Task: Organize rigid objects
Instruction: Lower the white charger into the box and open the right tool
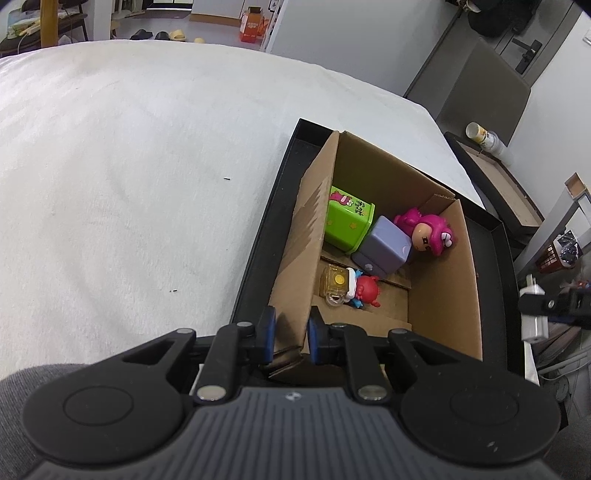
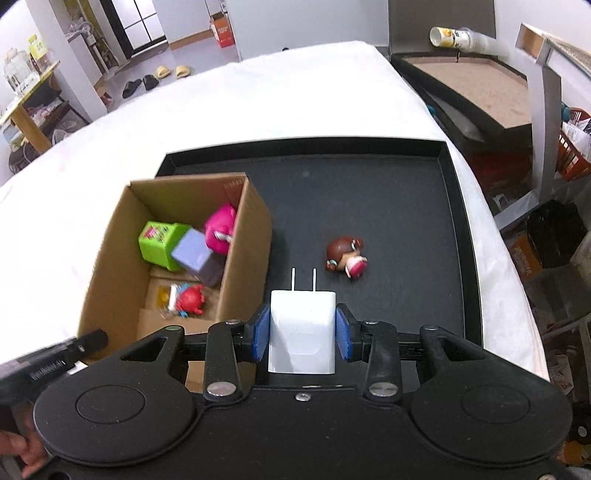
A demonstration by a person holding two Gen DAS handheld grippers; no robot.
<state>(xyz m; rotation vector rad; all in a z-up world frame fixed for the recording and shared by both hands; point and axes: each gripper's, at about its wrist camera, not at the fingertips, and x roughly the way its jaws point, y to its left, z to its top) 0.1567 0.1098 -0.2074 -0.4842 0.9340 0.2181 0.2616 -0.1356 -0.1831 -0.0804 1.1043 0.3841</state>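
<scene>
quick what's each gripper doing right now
Left gripper: shut on the cardboard box wall.
Right gripper: shut on the white charger.

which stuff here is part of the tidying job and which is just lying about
Part of the job:
- white charger, held in the right tool
- cardboard box, its wall gripped by the left tool
- green cube, purple cube, pink figure, red toy in the box
- brown-haired doll on the black tray

Just lying about:
- paper cup
- slippers
- orange box
</scene>
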